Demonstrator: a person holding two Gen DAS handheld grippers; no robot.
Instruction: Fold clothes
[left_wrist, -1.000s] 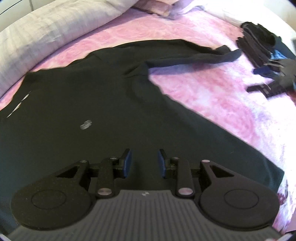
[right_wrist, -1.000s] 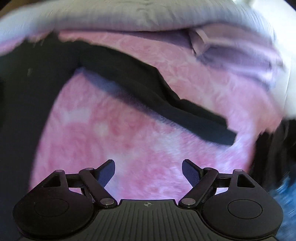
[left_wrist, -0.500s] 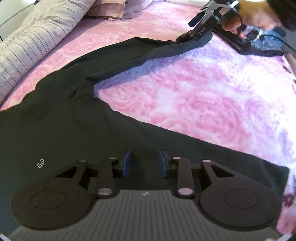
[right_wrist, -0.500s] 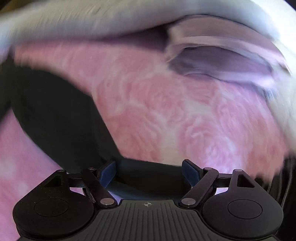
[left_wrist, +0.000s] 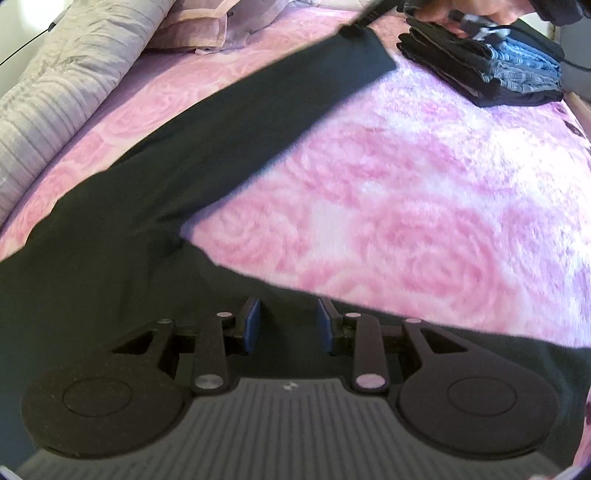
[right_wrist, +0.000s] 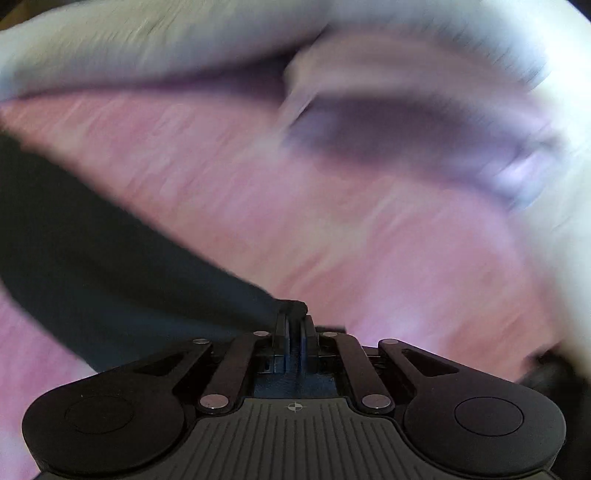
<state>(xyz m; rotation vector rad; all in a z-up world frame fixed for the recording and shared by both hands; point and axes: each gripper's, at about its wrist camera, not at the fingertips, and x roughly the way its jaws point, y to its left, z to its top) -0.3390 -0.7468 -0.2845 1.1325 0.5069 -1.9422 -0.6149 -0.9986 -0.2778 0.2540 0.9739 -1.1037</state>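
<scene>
— Where's the shirt?

— One black long-sleeved shirt (left_wrist: 122, 236) lies spread on the pink rose-patterned blanket (left_wrist: 406, 206), its sleeve (left_wrist: 280, 96) stretched out toward the far corner of the bed.

— Who has hold of it?

— The right gripper (right_wrist: 294, 325); its jaws are pressed together, pinching the sleeve's cuff. The left gripper (left_wrist: 288, 325) hovers over the shirt's body with its jaws spread, nothing between them.

— Does each camera catch the same things?

— No. Only the left wrist view shows the one stack of folded dark clothes (left_wrist: 484, 66) at the far right, and the grey ribbed bolster (left_wrist: 62, 88) beside one pillow (left_wrist: 192, 26). The right wrist view is badly blurred; it alone shows the pinch up close, with the sleeve (right_wrist: 110, 258) trailing left.
</scene>
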